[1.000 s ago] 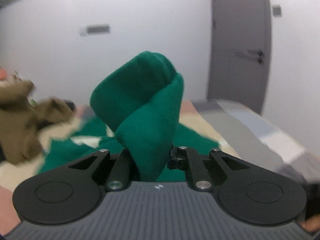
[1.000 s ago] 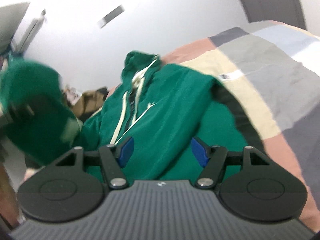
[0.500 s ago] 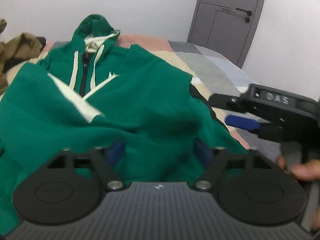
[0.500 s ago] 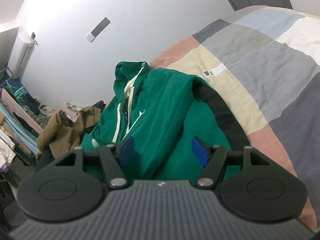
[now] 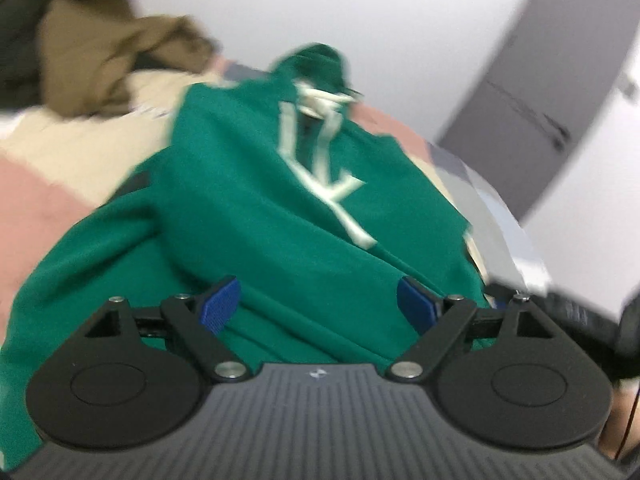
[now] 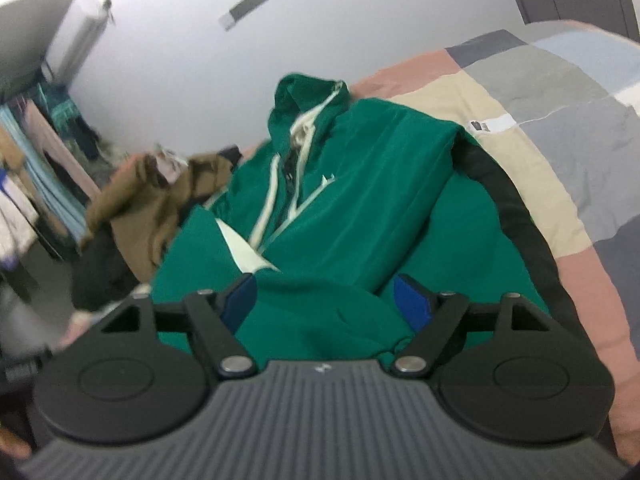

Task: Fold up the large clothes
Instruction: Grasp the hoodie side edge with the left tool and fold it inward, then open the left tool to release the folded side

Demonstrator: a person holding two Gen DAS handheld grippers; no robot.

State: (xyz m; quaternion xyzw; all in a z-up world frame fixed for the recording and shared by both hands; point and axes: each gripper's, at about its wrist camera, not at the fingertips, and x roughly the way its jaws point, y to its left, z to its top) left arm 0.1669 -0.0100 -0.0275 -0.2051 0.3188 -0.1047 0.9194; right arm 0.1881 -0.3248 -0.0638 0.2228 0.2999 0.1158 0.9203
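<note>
Ahead of both claws we see the hoodie [image 5: 248,216] spread flat on the bed [image 6: 560,128].
Our left claw [image 5: 318,306] gapes wide and grips nothing, green cloth just beyond its blue pads [image 5: 220,306]. Our right claw [image 6: 324,300] is equally wide and empty, over a fold near the hem. Left of it, beyond the hoodie, a brown garment [image 6: 152,200] lies heaped.

Matt green cloth hoodie [image 6: 360,184]
</note>
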